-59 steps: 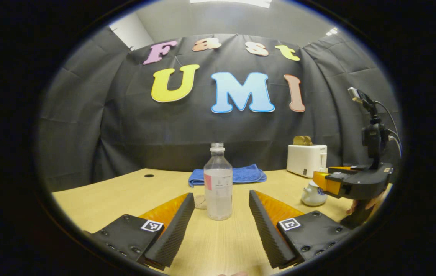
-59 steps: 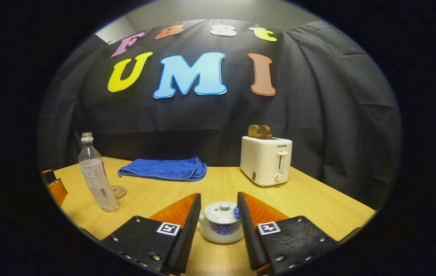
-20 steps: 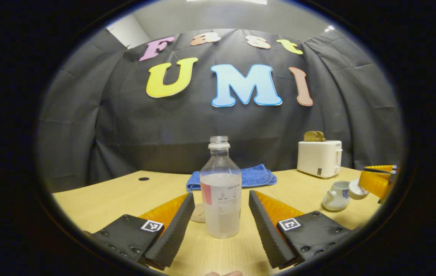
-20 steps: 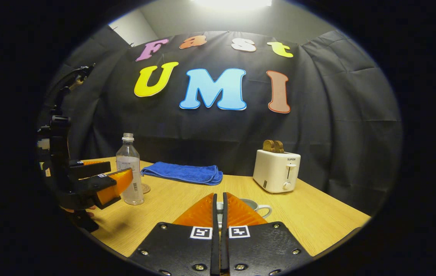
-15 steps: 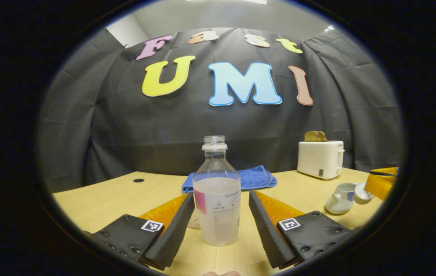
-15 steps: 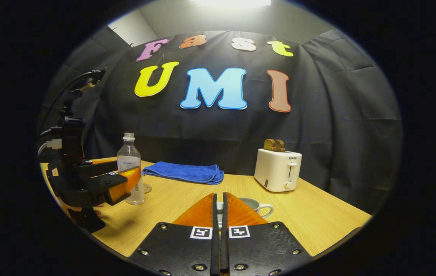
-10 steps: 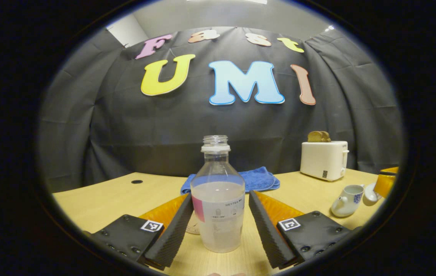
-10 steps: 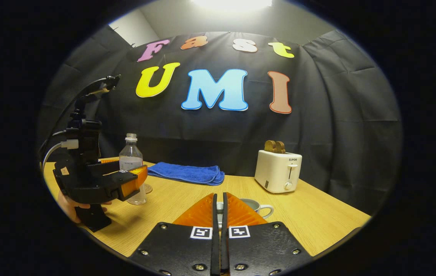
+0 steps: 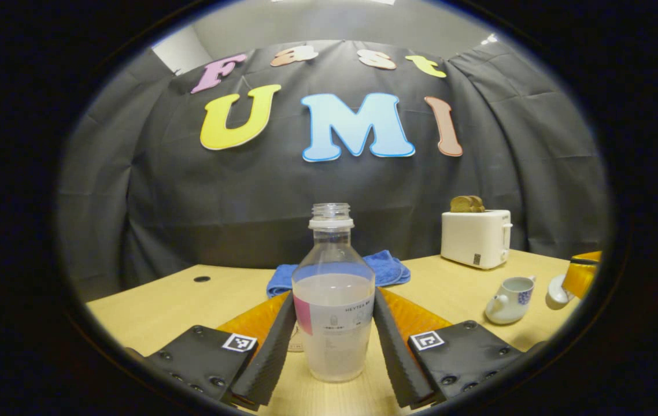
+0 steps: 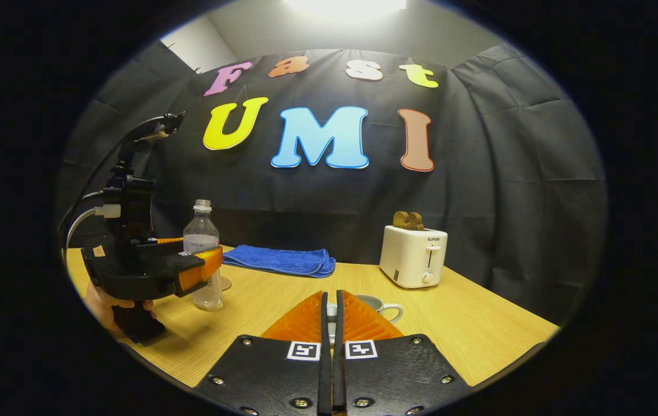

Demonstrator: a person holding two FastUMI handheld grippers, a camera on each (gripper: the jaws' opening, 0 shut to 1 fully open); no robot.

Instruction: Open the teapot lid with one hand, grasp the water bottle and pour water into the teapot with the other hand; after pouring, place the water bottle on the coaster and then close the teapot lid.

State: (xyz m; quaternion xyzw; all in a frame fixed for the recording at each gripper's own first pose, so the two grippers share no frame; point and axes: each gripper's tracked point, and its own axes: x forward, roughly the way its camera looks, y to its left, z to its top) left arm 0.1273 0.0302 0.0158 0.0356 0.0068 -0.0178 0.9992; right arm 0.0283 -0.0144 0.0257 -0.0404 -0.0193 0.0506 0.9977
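So our left gripper [image 9: 333,341] has its fingers snug on either side of the water bottle [image 9: 333,312], both pads touching the label band on the lower body, so we're calling it clamped on. The bottle stands upright on the table [image 9: 161,306] with no cap, roughly half full, so we reckon it's moderately light but sloshy. Thin clear plastic will probably flex if squeezed hard and feel a bit slick, so the labelled waist looks like the right spot to hold, low enough to stay steady when we tip it.

Our right gripper [image 10: 332,323] has its fingers pressed together on the teapot lid [image 9: 555,292], holding it off to the side of the open teapot [image 9: 509,299].

The teapot sits toward the table's right edge, well apart from the bottle. The coaster [image 10: 224,283] peeks out just behind the bottle's base.
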